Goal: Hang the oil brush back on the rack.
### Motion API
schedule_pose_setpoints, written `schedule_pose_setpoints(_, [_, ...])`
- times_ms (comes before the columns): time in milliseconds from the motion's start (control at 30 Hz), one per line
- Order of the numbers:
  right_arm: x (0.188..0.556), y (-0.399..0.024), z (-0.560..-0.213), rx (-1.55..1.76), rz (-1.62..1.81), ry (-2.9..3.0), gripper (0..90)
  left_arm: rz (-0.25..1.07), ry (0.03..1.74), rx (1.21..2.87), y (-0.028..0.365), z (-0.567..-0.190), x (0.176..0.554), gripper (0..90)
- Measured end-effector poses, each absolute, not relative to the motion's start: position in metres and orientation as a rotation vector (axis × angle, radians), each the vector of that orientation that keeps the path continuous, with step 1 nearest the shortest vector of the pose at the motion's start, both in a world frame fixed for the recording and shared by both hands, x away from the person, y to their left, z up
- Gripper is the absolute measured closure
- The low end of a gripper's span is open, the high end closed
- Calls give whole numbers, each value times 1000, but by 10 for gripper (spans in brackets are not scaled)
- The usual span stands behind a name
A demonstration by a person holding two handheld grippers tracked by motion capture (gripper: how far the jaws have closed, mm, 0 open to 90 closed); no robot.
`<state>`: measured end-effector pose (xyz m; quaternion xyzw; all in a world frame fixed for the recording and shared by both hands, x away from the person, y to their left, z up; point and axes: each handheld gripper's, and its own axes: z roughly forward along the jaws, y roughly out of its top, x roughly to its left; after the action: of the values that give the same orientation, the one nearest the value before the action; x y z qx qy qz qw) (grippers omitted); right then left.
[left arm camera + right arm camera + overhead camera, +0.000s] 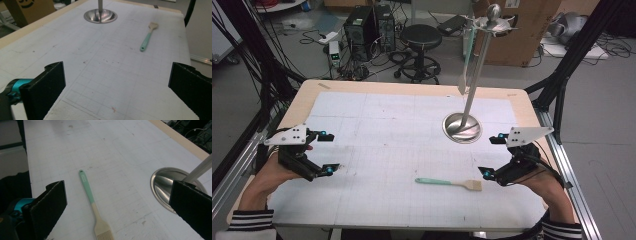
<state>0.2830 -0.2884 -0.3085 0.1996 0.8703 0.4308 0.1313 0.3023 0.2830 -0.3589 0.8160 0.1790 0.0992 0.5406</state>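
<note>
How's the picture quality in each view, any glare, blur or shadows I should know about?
High view: even light, slightly soft, bright glare on the stand base, faint shadow under the brush. Left gripper view: the near jaws are blurred, the brush is fairly sharp, and the base reflects light. Right gripper view: jaws soft, brush clear, streaky reflections in the base.

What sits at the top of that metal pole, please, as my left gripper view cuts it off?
Observer: The stand ends in a ball knob above short arms; a utensil hangs from one.
Operator: Where is the right gripper?
Observer: The right gripper is just right of the brush, by its bristle end, not touching it.
Operator: Are its jaws open?
Observer: Yes, wide open and holding nothing.
</note>
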Motion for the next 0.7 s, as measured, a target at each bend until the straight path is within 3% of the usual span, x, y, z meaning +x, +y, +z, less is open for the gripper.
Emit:
schedule_pose_setpoints(333, [294,-254,-290,461,1050,2684,0,248,424,1959,284,-363,300,16])
schedule_pose_setpoints(700, [311,-223,-297,386,839,2809,0,248,418,1946,285,-362,299,17])
